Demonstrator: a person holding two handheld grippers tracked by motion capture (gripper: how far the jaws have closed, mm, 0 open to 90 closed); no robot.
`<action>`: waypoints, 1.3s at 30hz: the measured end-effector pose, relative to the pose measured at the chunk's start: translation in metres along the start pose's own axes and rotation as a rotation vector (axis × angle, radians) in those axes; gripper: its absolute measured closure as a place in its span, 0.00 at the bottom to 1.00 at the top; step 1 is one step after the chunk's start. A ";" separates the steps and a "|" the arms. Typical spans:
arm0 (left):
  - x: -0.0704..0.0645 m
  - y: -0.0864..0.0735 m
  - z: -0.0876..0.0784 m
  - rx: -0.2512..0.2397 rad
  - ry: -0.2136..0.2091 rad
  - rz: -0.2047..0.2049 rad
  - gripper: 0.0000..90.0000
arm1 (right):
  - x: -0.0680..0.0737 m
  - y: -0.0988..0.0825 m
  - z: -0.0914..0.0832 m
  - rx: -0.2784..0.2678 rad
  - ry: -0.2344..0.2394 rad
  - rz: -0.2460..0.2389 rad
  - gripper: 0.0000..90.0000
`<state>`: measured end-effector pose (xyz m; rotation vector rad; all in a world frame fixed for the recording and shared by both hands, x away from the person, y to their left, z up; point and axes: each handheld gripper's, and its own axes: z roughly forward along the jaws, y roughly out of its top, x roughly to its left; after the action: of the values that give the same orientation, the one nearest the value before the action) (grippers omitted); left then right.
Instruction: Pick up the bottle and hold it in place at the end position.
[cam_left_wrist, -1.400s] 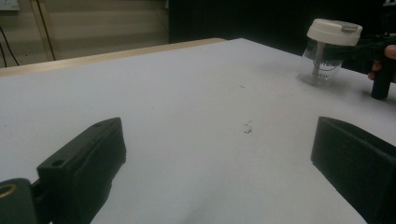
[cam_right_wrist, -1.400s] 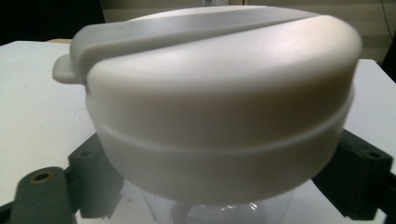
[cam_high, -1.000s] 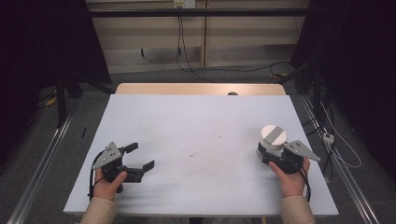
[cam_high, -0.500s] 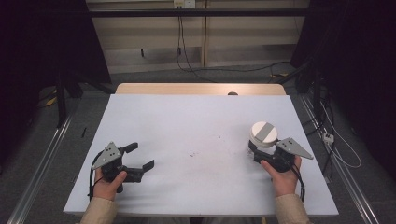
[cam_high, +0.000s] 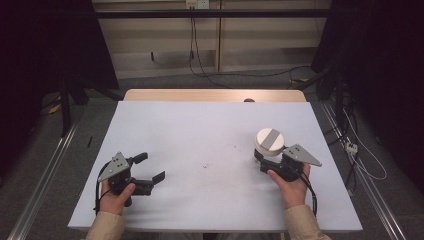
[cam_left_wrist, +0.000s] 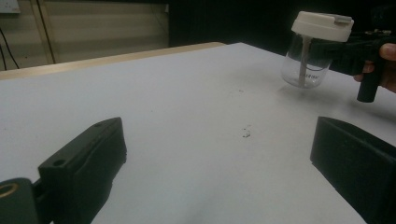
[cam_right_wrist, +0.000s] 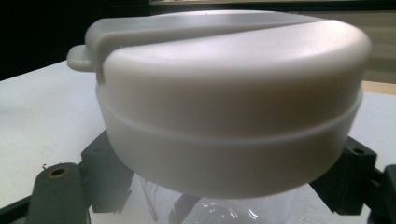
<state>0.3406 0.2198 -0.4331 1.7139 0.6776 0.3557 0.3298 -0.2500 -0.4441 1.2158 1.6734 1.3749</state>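
Jar (cam_high: 269, 145) with white lid sits clamped in my right gripper (cam_high: 263, 161), jaws pressing its clear body under the lid | jar upright over table (cam_high: 200, 130), right side | my left gripper (cam_high: 150, 169) released, jaws wide, well apart from jar

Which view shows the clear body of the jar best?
The left gripper view: the jar stands in profile there, clear body under its white lid. The high view shows mainly the lid from above; the right gripper view shows the lid close up, little glass below.

Jar (cam_right_wrist: 224, 205) base — cut off below lid (cam_right_wrist: 233, 102), contents unclear
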 end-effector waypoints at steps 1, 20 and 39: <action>0.000 0.000 0.000 0.000 0.001 0.001 0.03 | 0.001 0.001 0.001 0.001 0.003 -0.004 0.21; 0.000 -0.001 0.001 0.003 -0.005 -0.002 0.03 | 0.016 0.004 0.017 0.005 0.041 -0.013 0.21; 0.000 -0.001 0.002 0.001 -0.012 -0.008 0.03 | 0.027 0.009 0.030 0.013 0.057 -0.018 0.21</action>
<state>0.3413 0.2181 -0.4347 1.7124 0.6760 0.3388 0.3490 -0.2139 -0.4410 1.1762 1.7305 1.4025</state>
